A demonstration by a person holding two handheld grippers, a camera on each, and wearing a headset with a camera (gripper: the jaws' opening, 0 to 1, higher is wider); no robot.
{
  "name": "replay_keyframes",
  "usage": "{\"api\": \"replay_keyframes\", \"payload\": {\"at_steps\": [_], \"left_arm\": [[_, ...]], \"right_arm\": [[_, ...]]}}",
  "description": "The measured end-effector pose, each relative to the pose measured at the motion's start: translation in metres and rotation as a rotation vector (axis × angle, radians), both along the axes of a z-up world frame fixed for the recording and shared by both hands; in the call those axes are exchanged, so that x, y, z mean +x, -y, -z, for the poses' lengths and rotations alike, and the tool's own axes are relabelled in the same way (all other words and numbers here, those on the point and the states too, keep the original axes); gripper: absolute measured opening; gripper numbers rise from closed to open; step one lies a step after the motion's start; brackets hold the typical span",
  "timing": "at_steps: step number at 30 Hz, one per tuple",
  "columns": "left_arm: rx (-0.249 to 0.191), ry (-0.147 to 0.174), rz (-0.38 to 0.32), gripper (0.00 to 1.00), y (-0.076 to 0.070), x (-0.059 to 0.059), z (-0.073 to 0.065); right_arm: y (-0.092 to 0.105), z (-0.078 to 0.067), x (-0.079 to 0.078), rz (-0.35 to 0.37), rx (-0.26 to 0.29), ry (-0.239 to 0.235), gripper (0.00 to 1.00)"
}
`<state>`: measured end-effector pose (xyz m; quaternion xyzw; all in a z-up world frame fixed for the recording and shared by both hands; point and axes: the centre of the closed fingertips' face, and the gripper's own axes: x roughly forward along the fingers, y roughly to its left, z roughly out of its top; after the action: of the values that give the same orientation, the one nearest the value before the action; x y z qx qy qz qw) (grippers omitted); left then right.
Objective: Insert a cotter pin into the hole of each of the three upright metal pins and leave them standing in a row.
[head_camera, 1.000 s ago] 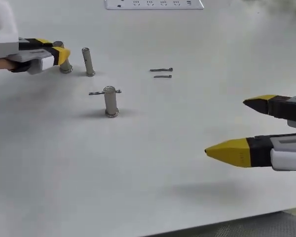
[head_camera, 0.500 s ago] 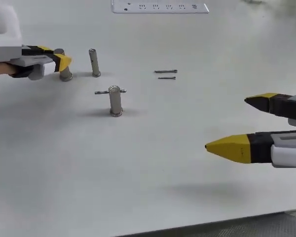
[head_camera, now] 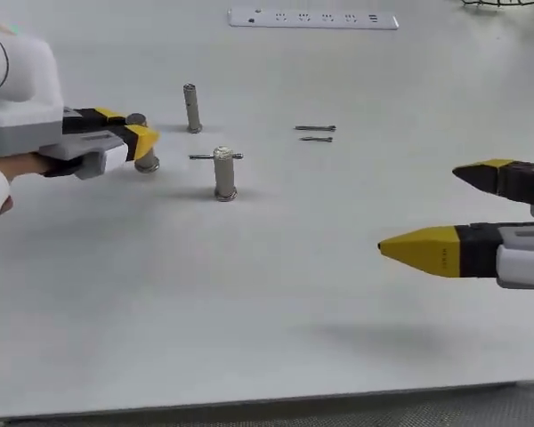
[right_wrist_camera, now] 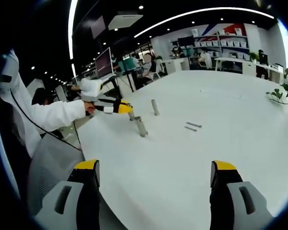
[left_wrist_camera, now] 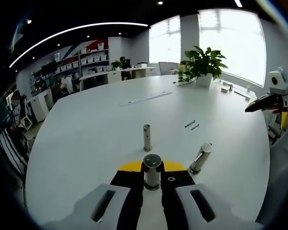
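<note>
Three upright metal pins stand at the back left of the white table [head_camera: 276,294]. One pin [head_camera: 224,173] has a cotter pin through its head. A bare pin [head_camera: 191,108] stands behind it. My left gripper [head_camera: 143,144] is shut on the third pin [head_camera: 146,161], which sits between its jaws in the left gripper view [left_wrist_camera: 152,170]. Two loose cotter pins [head_camera: 316,133] lie side by side to the right of the pins. My right gripper [head_camera: 418,211] hovers open at the right, with nothing between its jaws and far from the pins.
A white power strip [head_camera: 311,19] lies at the far edge of the table. The near table edge [head_camera: 267,400] runs along the bottom. A potted plant [left_wrist_camera: 202,64] stands at the far end in the left gripper view.
The left gripper has drawn the held pin nearer to me, away from the bare pin and level with the pin that carries the cotter. The head camera shifted. The right gripper stayed open.
</note>
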<state>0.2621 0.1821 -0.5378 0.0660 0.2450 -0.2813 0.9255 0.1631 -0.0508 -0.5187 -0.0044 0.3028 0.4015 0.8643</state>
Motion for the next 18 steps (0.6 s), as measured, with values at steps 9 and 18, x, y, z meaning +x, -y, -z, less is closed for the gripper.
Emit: {"api": "replay_keyframes", "payload": {"at_steps": [9, 18], "left_arm": [[-0.003, 0.01, 0.03, 0.09, 0.011, -0.03, -0.011], [-0.041, -0.018, 0.046, 0.09, 0.037, -0.056, -0.009]], "right_arm": [[0.001, 0.001, -0.001, 0.001, 0.01, -0.002, 0.95], [0.006, 0.0, 0.0, 0.021, 0.018, 0.007, 0.95]]}}
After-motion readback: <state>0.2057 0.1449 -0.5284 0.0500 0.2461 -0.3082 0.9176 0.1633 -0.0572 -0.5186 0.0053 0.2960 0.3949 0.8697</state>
